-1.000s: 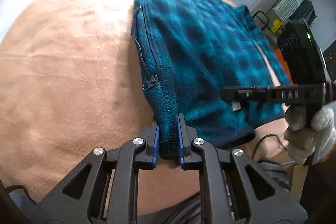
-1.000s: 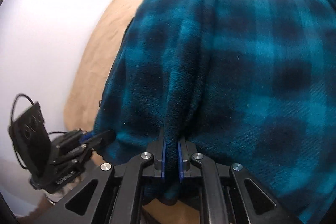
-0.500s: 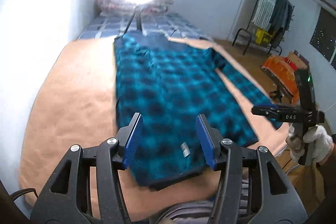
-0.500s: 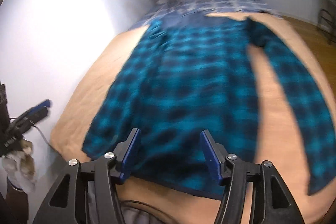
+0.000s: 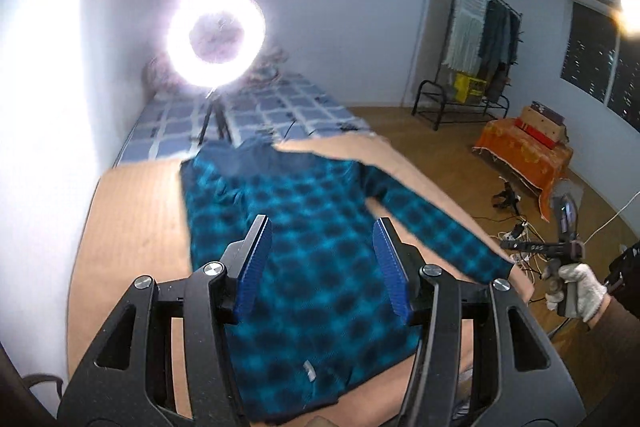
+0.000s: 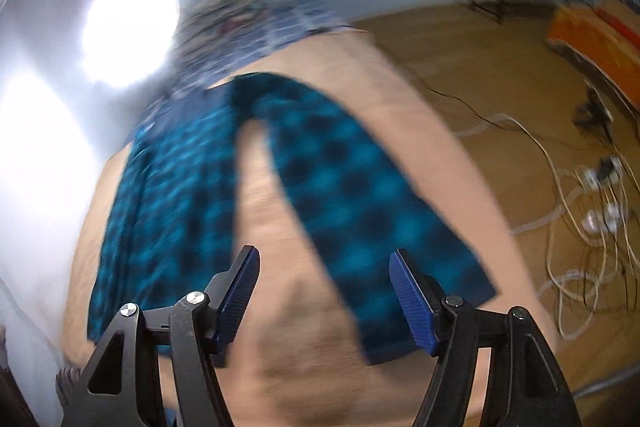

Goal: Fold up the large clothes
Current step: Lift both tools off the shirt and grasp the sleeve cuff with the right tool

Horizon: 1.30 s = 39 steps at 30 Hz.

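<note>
- You let go of the plaid jacket point(image 5: 304, 251): both the left hand-held gripper point(image 5: 322, 267) and the right hand-held gripper point(image 6: 324, 297) had just been opening, and each stood released with nothing between the pads.
- The jacket lay flat across the centre of the frame on the tan blanket point(image 5: 132, 227); its sleeve point(image 6: 360, 195), at centre right, probably needed folding next.

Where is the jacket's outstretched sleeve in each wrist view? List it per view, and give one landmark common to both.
Left wrist view: the sleeve runs from centre toward the lower right, beyond the right blue pad, lying on the tan blanket.
Right wrist view: the sleeve fills the centre, slanting down to the right, its cuff near the right pad.
Shared landmark: the ring light, upper left in both.
</note>
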Each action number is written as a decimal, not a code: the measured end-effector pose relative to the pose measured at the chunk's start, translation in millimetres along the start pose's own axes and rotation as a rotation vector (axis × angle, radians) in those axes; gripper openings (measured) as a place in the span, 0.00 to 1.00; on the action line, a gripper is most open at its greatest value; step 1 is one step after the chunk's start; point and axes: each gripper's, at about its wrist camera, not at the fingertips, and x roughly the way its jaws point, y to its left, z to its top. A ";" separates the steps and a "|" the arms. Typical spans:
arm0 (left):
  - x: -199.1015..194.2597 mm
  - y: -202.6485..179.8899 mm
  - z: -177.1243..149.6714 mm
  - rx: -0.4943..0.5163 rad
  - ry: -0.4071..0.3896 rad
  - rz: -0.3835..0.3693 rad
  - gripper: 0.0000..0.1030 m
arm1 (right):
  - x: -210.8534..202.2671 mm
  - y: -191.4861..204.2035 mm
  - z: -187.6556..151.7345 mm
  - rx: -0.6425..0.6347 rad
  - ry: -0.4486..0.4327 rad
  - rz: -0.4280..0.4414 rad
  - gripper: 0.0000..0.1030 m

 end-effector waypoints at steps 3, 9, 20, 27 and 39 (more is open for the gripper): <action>6.2 -16.1 21.0 0.025 -0.010 -0.027 0.52 | 8.0 -40.4 3.3 0.087 0.009 -0.019 0.68; 28.9 -40.5 45.2 0.056 0.015 -0.066 0.52 | 29.8 -92.2 1.5 0.179 0.037 -0.031 0.67; 53.7 -53.5 8.7 0.089 0.108 -0.042 0.52 | 63.4 -110.4 -13.3 0.144 0.118 -0.084 0.31; 70.1 -40.4 -51.9 0.072 0.200 -0.054 0.52 | 33.9 -70.4 -12.8 0.008 0.073 -0.116 0.04; 98.2 -25.2 -104.7 -0.035 0.253 -0.153 0.52 | -25.5 65.9 10.8 -0.203 0.026 0.081 0.04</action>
